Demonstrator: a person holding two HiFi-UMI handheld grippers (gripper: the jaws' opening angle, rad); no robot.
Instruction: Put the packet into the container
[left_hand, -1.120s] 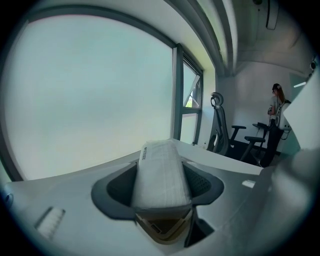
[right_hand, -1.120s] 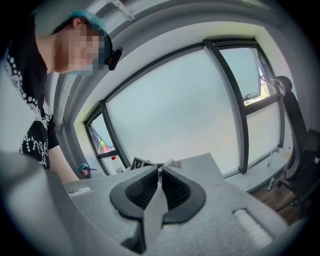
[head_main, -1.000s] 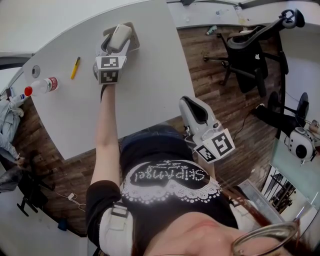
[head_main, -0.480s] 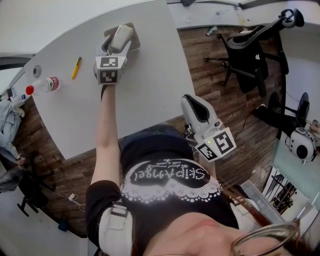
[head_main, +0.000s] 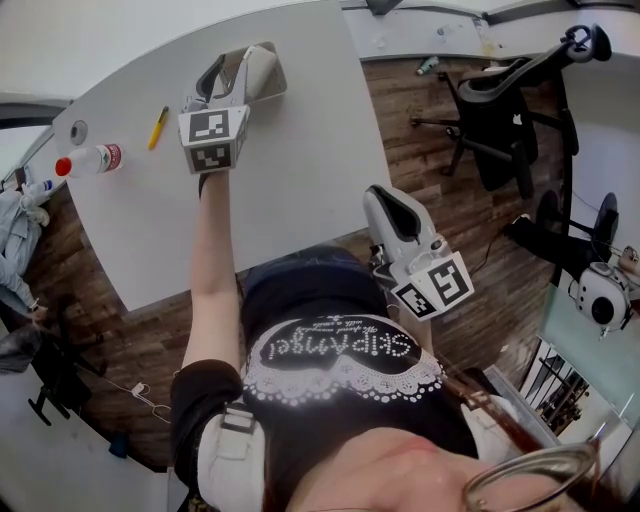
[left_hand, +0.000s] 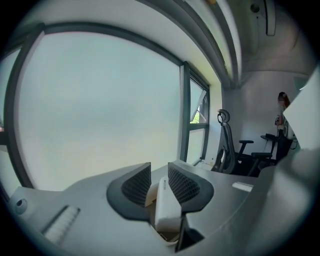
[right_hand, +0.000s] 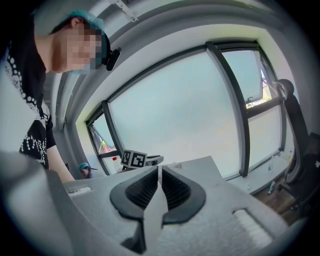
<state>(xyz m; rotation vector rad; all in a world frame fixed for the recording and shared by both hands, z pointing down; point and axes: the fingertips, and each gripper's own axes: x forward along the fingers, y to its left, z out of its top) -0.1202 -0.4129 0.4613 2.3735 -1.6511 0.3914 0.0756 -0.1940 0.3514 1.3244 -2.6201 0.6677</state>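
My left gripper (head_main: 233, 70) is held out over the far part of the grey table (head_main: 300, 170), its marker cube facing up. In the left gripper view a white packet (left_hand: 165, 204) stands on edge between the two ribbed pads (left_hand: 184, 184), and the jaws are closing on it. The gripper (left_hand: 159, 184) points up toward the window. A pale shallow container (head_main: 264, 70) lies at the table's far edge, right beside those jaws. My right gripper (head_main: 388, 205) hangs off the table near the person's waist. Its jaws (right_hand: 159, 186) are shut with nothing between them.
A yellow pen (head_main: 158, 126), a small bottle with a red cap (head_main: 88, 160) and a round cable hole (head_main: 78, 131) are on the table's left part. A black office chair (head_main: 510, 105) stands on the wooden floor to the right.
The left gripper has lifted and tilted up from the container, and its jaws have come in round the packet. The right gripper has barely moved.
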